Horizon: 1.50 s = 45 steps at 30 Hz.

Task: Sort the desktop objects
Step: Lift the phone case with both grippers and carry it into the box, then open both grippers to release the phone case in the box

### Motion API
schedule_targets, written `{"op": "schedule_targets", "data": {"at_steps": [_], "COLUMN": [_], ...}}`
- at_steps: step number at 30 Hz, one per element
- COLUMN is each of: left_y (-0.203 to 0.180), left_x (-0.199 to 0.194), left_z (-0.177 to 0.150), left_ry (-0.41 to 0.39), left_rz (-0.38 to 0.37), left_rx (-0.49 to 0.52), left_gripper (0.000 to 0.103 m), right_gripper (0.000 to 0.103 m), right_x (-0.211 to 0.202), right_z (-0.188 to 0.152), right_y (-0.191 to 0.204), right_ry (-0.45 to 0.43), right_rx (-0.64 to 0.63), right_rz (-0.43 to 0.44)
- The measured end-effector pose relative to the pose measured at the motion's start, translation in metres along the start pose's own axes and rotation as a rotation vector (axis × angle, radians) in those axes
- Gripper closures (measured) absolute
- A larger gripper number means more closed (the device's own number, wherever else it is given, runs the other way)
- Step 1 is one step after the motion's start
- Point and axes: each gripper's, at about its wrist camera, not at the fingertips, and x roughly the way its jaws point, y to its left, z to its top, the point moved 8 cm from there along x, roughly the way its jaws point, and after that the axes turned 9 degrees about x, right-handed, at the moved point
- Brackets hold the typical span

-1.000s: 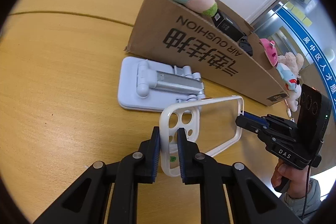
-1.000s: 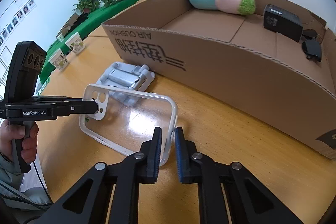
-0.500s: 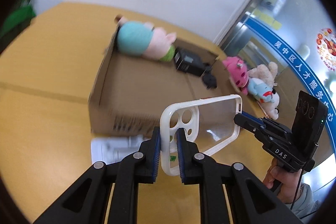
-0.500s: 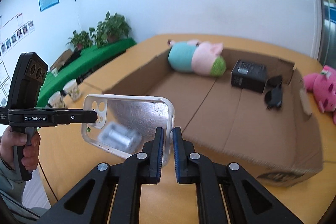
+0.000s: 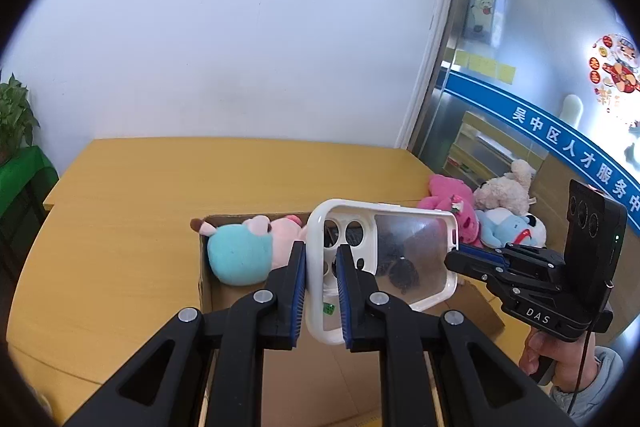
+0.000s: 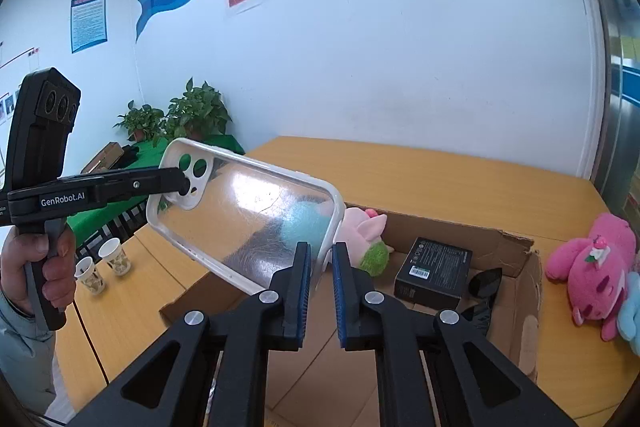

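Observation:
A clear phone case with a white rim [image 5: 404,259] [image 6: 248,215] hangs in the air above an open cardboard box [image 5: 476,311] [image 6: 508,247]. My left gripper [image 5: 321,293] is shut on its camera-hole end. My right gripper [image 6: 320,291] is shut on the rim of its other end. Each gripper shows in the other's view: the right gripper [image 5: 456,259] and the left gripper [image 6: 180,183]. In the box lie a teal and pink plush pig [image 5: 240,255] [image 6: 368,235], a black box [image 6: 434,273] and dark sunglasses [image 6: 484,287].
Pink, beige and blue plush toys [image 5: 480,211] [image 6: 592,267] lie on the wooden table [image 5: 120,227] right of the box. Two paper cups [image 6: 104,267] stand at the left. Potted plants [image 6: 180,115] sit on a green table by the wall.
Both grippers have lifted the phone case from low over the table and the white phone stand to high over the box. The stand has dropped out of view.

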Motion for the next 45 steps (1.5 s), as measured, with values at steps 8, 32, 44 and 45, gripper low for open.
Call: {"op": "schedule_targets", "data": {"at_steps": [8,32,44,45], "left_y": [0.041,0.091,0.057,0.048], "left_x": [0.080,0.186,0.093,0.074], "left_z": [-0.026,-0.127,-0.086,-0.081], "left_ry": [0.178,0.642,0.312,0.246], "left_rz": [0.030,0.244,0.308,0.296], "left_rx": [-0.038,0.046,0.131,0.113], "left_gripper": [0.089,0.084,0.061,0.044], "right_gripper": [0.090,0.083,0.014,0.006], "right_x": [0.091,0.246,0.150,0.134], "right_z": [-0.013,-0.125,-0.076,-0.071], "right_y": [-0.034,-0.067,-0.064,-0.062], "right_ry": [0.194,0.688,0.379,0.338], "right_rx": [0.094,0.247,0.117,0.105], "right_rz": [0.009,0.026,-0.110,-0.123]}}
